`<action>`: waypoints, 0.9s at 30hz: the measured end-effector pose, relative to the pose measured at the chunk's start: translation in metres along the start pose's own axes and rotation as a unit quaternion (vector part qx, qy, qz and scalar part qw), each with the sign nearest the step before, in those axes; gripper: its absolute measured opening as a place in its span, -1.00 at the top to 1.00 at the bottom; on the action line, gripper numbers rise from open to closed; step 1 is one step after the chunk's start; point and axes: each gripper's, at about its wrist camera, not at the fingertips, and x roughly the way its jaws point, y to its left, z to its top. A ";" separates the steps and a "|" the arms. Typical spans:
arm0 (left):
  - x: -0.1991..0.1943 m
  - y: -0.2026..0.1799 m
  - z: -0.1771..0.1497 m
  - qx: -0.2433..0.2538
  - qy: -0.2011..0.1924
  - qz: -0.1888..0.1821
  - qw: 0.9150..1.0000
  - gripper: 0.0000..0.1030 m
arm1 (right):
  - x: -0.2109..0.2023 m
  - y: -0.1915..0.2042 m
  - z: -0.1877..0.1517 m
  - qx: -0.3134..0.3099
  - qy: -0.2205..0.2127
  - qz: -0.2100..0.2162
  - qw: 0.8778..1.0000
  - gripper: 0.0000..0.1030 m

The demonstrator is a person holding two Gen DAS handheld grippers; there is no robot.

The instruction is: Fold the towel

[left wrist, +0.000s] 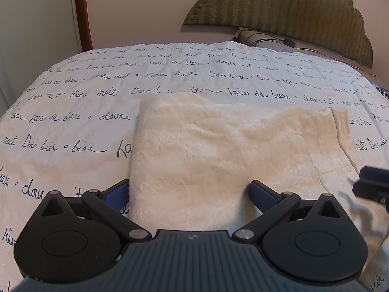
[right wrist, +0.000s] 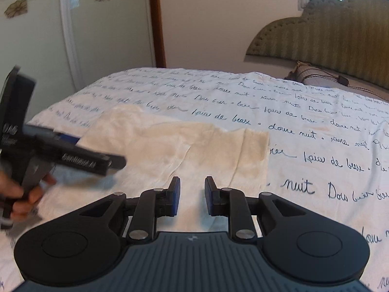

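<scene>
From the left wrist, the cream towel (left wrist: 218, 150) lies on the bed (left wrist: 60, 126), straight ahead of the left tongs (left wrist: 189, 192). They stand wide and empty, one blue pad off the towel's left edge, the other over the cloth. The towel's long axis runs left to right; it looks plush and already doubled, a narrow flap showing at its far right corner.

From the right wrist, the right tongs (right wrist: 192, 196) are narrow, gripping nothing, over the towel's (right wrist: 170, 146) near edge. The left tongs (right wrist: 73, 146) reach in from the left.
</scene>
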 end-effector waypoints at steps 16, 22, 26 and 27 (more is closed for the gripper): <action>-0.070 -0.027 -0.055 -0.015 -0.033 -0.032 0.999 -0.99 | 0.005 -0.002 -0.009 0.028 -0.009 -0.032 0.999 0.58; -0.053 -0.032 -0.064 0.003 -0.047 -0.018 0.999 -1.00 | -0.005 0.015 -0.025 -0.031 0.011 -0.038 0.999 0.55; -0.061 -0.026 -0.059 -0.012 -0.043 -0.014 0.999 -0.99 | -0.011 0.005 -0.023 0.027 -0.002 -0.027 0.999 0.49; -0.067 -0.024 -0.061 -0.014 -0.045 -0.015 0.999 -0.99 | -0.019 0.004 -0.024 0.043 -0.012 -0.021 0.999 0.31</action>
